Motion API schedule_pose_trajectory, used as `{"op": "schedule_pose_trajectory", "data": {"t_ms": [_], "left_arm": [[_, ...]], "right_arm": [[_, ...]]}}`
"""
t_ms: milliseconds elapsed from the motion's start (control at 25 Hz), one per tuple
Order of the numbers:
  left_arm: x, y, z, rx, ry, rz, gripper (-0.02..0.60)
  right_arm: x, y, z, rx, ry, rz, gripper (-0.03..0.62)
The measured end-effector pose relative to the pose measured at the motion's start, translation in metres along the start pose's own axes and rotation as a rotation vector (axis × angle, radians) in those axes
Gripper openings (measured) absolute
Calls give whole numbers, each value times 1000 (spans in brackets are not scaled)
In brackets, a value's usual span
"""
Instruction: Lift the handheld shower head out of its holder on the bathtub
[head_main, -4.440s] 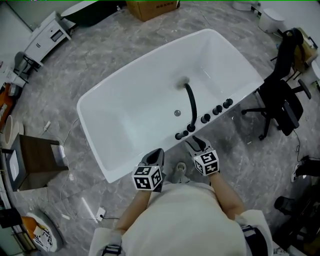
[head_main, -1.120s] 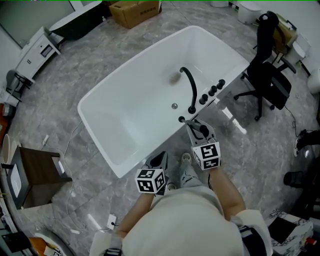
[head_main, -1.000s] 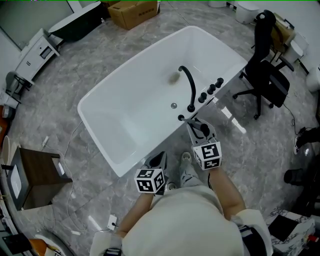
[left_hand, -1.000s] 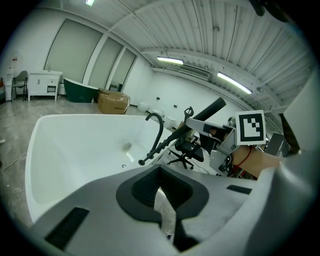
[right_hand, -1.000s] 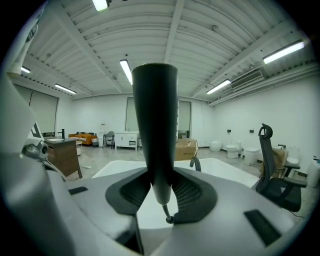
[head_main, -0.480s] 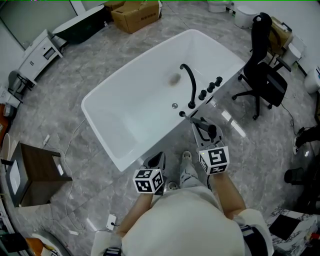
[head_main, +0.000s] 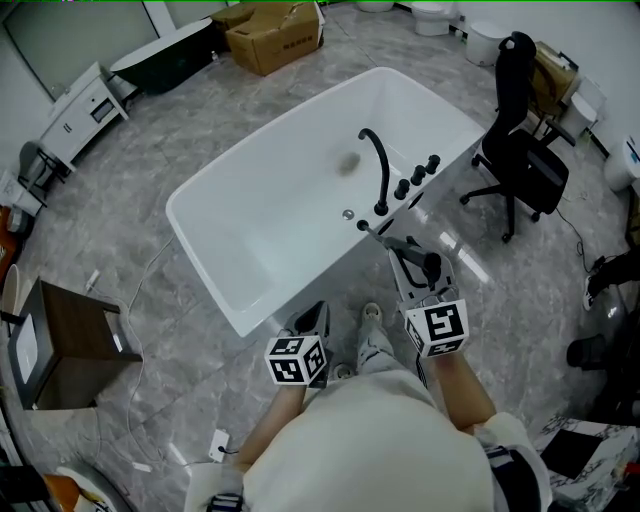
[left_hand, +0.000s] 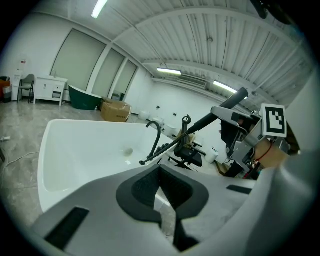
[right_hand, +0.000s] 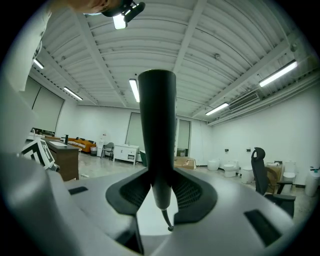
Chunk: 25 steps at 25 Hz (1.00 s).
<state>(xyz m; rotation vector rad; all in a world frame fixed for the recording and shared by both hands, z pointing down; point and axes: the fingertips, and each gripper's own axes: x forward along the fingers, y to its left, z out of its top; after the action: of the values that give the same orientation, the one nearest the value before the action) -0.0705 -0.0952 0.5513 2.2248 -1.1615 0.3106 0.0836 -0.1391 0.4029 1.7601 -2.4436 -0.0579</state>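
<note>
The black handheld shower head (head_main: 421, 259) is clear of the tub rim, clamped between the jaws of my right gripper (head_main: 415, 264). Its thin hose (head_main: 382, 234) runs back to the black holder (head_main: 362, 226) on the near rim of the white bathtub (head_main: 290, 300). In the right gripper view the handle (right_hand: 157, 130) stands upright between the pads (right_hand: 131, 192). The left gripper view shows the shower head (left_hand: 227, 104) raised above the tub, hose (left_hand: 170, 146) slanting down. My left gripper (head_main: 316, 318) hangs beside the tub, its jaws together with nothing in them (left_hand: 161, 202).
A curved black spout (head_main: 380, 170) and several black knobs (head_main: 418, 172) line the tub rim. A black office chair (head_main: 520, 150) stands at the right, a cardboard box (head_main: 275, 25) behind the tub, a brown side table (head_main: 70, 335) at the left. Grey marble floor all round.
My right gripper has risen and drawn back from the tub rim with the shower head, pulling the hose out. The left gripper shifted a little along the tub's side.
</note>
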Motion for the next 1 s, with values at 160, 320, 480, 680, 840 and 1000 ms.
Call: {"op": "schedule_pose_trajectory", "data": {"t_ms": [160,320,480,680,840,1000], "left_arm": [[-8,-2,-3,-1,-12,4,20],[-17,-2,-8,-14,-17,7,20],[-20,-4,-11,-21,-17,7,20],[-27,-8,-15,-25,-23,-1,20],[-30,-8,-16,-24,-32,-2,20],[-32,-7,-13,-24,-36,0,20]], "right_arm": [[-19,7,16,-6,-39,8,143],[-37,15,33,-16,-80,15,143],[-49,13,42,-5,-112,-1,143],[-63,16,49,-7,-141,-5,143],[-69,17,53,-12,-151,-13,143],[-69,17,56,4,-161,-15,143]]}}
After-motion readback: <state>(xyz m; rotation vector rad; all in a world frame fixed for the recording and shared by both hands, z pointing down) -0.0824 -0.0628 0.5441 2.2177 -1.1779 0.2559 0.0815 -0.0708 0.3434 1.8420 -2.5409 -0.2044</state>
